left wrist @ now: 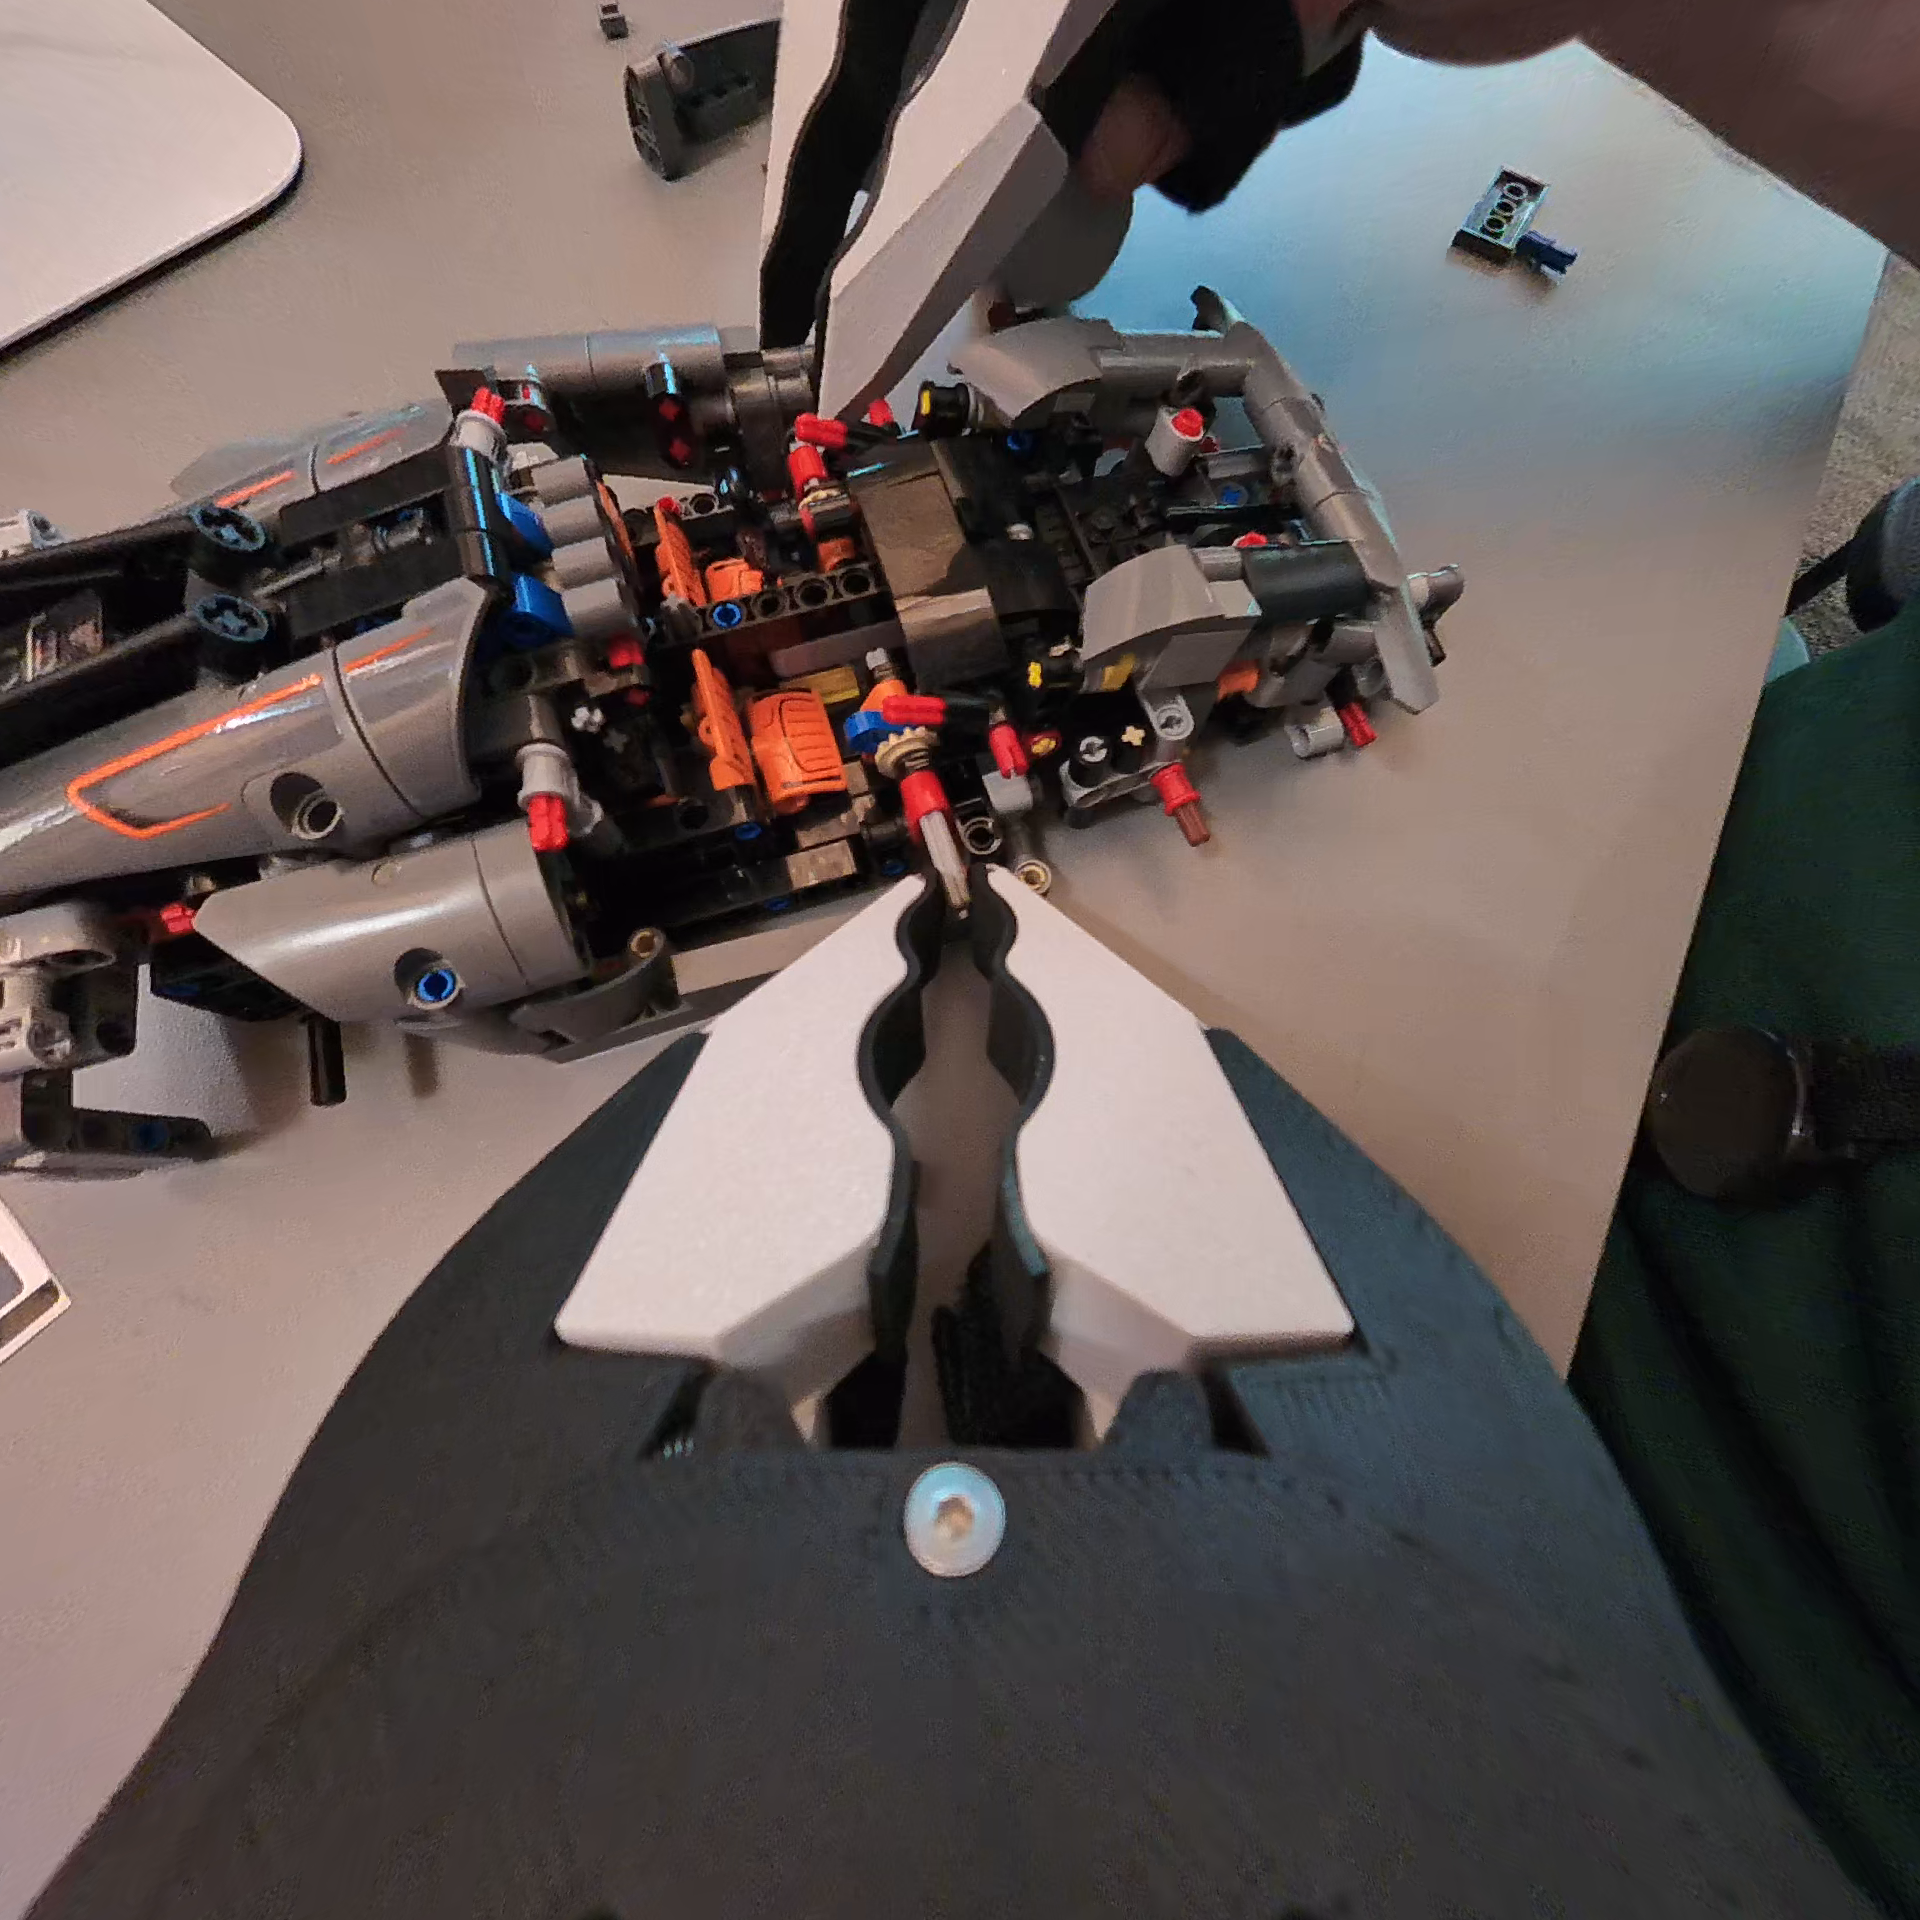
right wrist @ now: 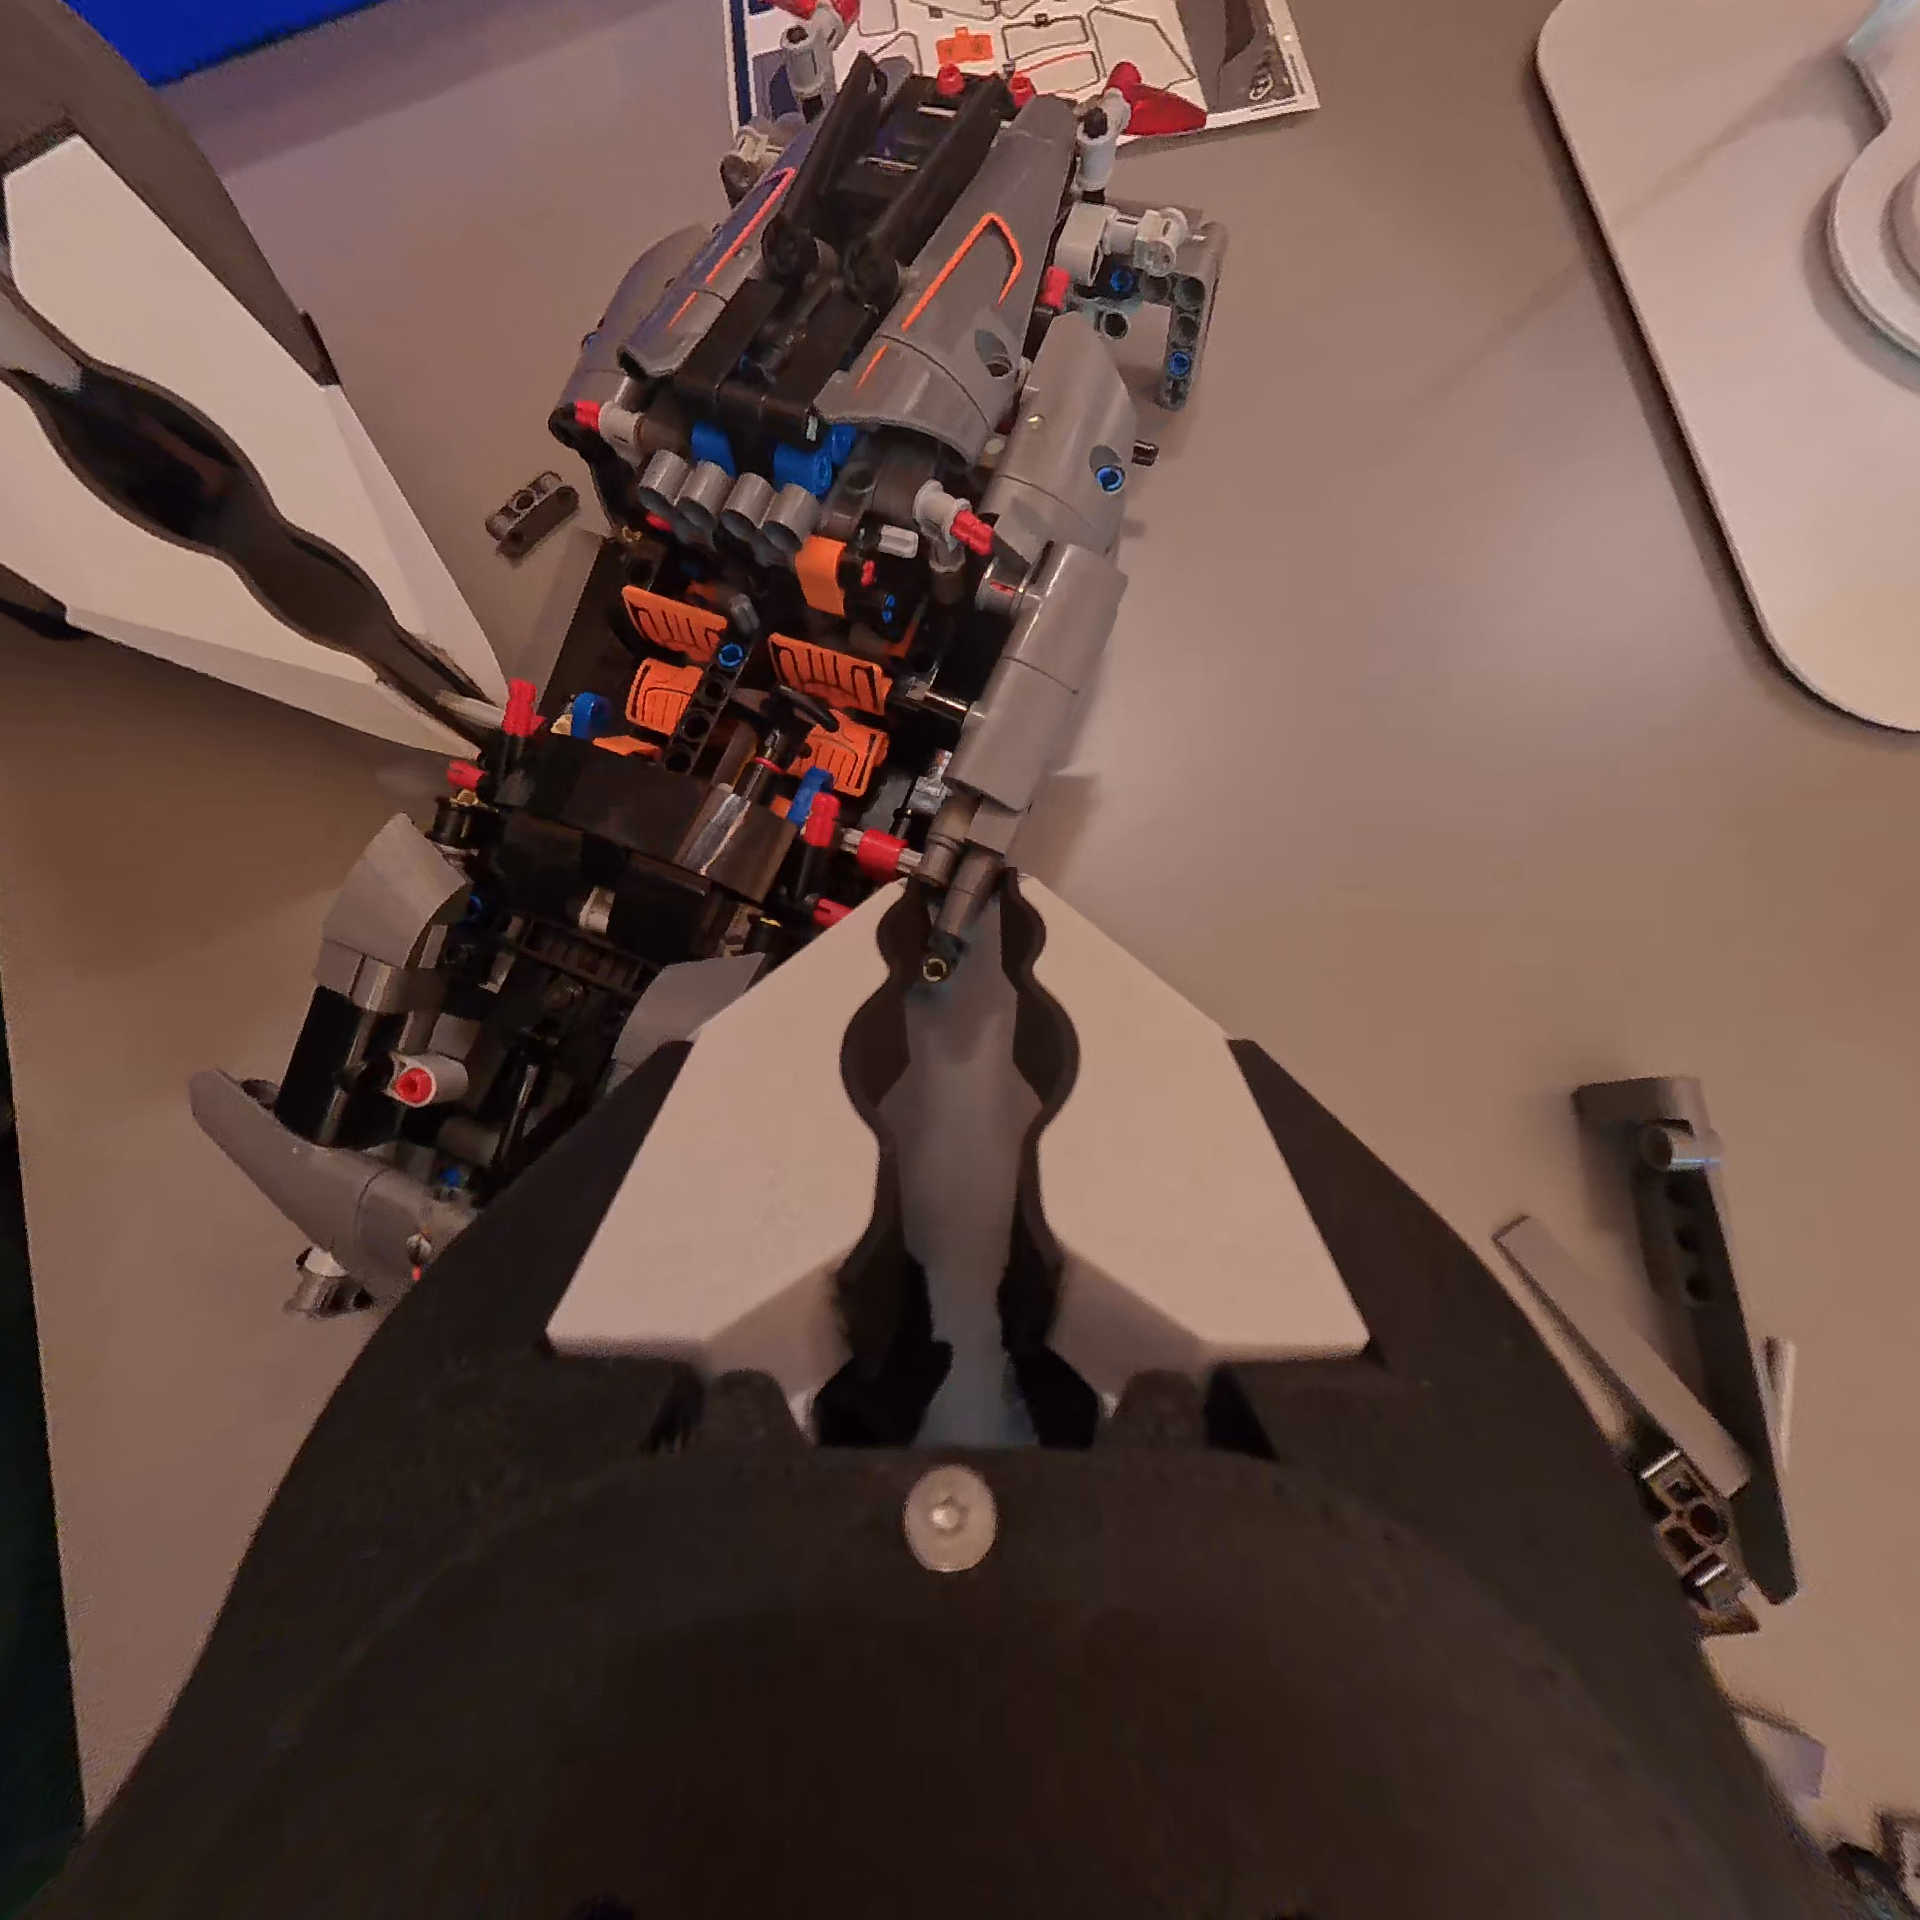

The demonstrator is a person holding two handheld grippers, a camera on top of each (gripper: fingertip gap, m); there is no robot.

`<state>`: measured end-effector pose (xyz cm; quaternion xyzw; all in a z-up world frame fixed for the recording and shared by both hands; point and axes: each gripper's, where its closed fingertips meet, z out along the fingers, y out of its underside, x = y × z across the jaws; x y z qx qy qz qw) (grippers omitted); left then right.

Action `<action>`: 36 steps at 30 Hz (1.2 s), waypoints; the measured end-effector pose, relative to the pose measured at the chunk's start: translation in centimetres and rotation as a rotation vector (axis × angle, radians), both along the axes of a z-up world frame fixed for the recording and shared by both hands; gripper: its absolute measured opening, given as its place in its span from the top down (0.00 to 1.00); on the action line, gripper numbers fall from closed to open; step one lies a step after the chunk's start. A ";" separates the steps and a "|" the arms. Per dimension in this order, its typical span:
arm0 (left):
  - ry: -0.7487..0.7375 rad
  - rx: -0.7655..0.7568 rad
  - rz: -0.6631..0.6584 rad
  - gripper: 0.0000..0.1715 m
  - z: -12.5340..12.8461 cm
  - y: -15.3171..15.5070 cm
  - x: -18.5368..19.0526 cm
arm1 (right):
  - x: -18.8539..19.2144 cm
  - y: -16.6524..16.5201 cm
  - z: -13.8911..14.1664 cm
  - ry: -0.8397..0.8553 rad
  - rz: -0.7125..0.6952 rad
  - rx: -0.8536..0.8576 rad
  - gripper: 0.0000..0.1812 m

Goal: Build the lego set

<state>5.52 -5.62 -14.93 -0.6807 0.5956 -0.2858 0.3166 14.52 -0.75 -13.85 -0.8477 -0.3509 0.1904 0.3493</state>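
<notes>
A partly built grey, black and orange Lego car (left wrist: 727,623) lies on the grey table; it also shows in the right wrist view (right wrist: 831,520). My left gripper (left wrist: 956,896) is shut on a light grey axle (left wrist: 948,847) with a red bush that sticks out of the car's near side. In the right wrist view the left gripper (right wrist: 483,717) comes in from the left. My right gripper (right wrist: 951,906) is shut on a dark grey connector (right wrist: 948,930) at the car's opposite side. In the left wrist view the right gripper (left wrist: 831,395) reaches down from the top.
Loose parts lie around: a dark grey piece (left wrist: 696,94), a small dark plate with a blue pin (left wrist: 1512,223), long grey and black panels (right wrist: 1683,1299), and a small connector (right wrist: 530,509). A white stand base (right wrist: 1714,364) and a sticker sheet (right wrist: 1018,62) lie nearby. A person in green (left wrist: 1766,1247) sits at the table edge. One gripper's finger ends stand about 11 cm off the other's.
</notes>
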 end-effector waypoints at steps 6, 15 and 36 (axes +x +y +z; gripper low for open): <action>0.003 0.009 -0.004 0.99 0.0 0.0 0.1 | 0.0 0.0 -0.1 -0.015 0.046 -0.012 0.95; 0.008 0.006 -0.019 0.99 0.0 -0.1 0.7 | 0.2 0.3 -0.1 -0.023 0.075 -0.018 0.95; 0.014 0.070 -0.124 0.92 -0.1 -0.2 0.1 | 0.7 -0.5 -1.5 -0.006 0.147 -0.156 0.89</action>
